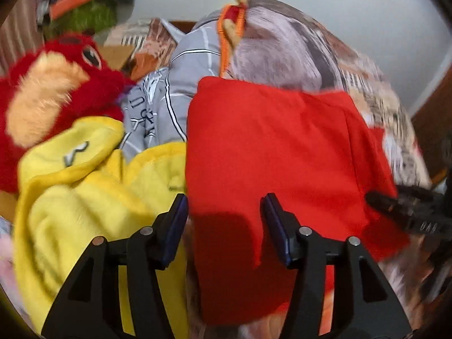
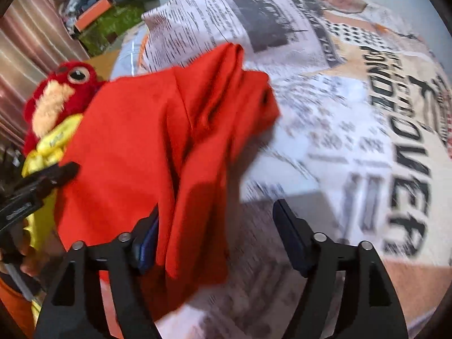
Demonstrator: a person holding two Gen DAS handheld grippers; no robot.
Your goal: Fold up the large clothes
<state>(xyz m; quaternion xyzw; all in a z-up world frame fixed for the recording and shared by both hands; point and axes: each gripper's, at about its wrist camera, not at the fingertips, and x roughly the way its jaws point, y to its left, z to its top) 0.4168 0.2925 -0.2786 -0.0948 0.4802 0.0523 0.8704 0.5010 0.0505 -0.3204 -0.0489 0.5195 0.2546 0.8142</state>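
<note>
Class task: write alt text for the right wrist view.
A folded red garment lies on a newspaper-print bedspread, its near edge between the open right gripper fingers. A red plush toy sits behind it.

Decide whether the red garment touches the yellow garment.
Cannot tell: in the left wrist view the red garment borders the yellow garment, but blur hides contact.

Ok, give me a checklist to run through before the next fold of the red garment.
1. Left gripper jaws apart: ok.
2. Right gripper jaws apart: ok.
3. Red garment lying on the printed bedspread: ok.
4. Garment smooth: not ok, bunched ridge in the right wrist view.
5. Yellow garment clear of the red one: not ok, they lie edge to edge.
6. Cloth free of both pads: cannot tell.
</note>
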